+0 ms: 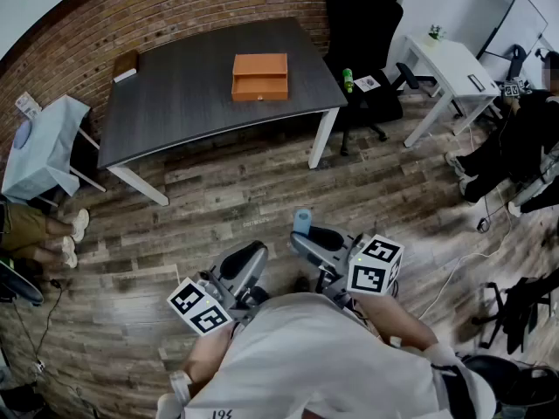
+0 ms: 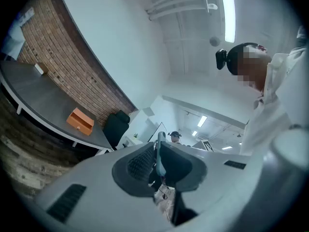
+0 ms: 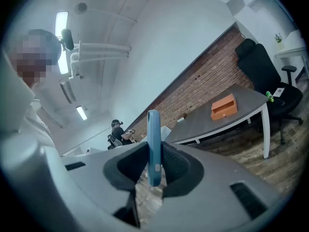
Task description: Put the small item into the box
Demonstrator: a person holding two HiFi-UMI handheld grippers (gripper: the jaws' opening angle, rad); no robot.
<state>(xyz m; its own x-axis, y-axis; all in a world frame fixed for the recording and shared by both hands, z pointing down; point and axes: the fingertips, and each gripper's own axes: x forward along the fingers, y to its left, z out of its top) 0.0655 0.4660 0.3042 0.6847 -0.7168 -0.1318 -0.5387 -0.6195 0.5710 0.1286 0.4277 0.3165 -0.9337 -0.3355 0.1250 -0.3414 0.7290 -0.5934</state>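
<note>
step: carrying the small item (image 1: pixel 302 222) to the box (image 1: pixel 259 77); judged early, since the person stands on the wood floor (image 1: pixel 244 190), well apart from the tabletop (image 1: pixel 175 103)
right gripper (image 1: pixel 307 234): fingers clamped on the small item, pads on its flat sides
left gripper (image 1: pixel 251 258): fingers together, nothing seen held
item location: in the right gripper, in the air over the floor, short of the tabletop's near edge
item axis: thin blue slab; long axis runs along the fingers, free end sticks out past the fingertips toward the tabletop
box: orange, right of the tabletop's middle, knob side facing the near edge; can't tell if open
how to: grip firm, walk to the near edge, get the free end over the opening before letting go; left gripper can open or steady the box
</note>
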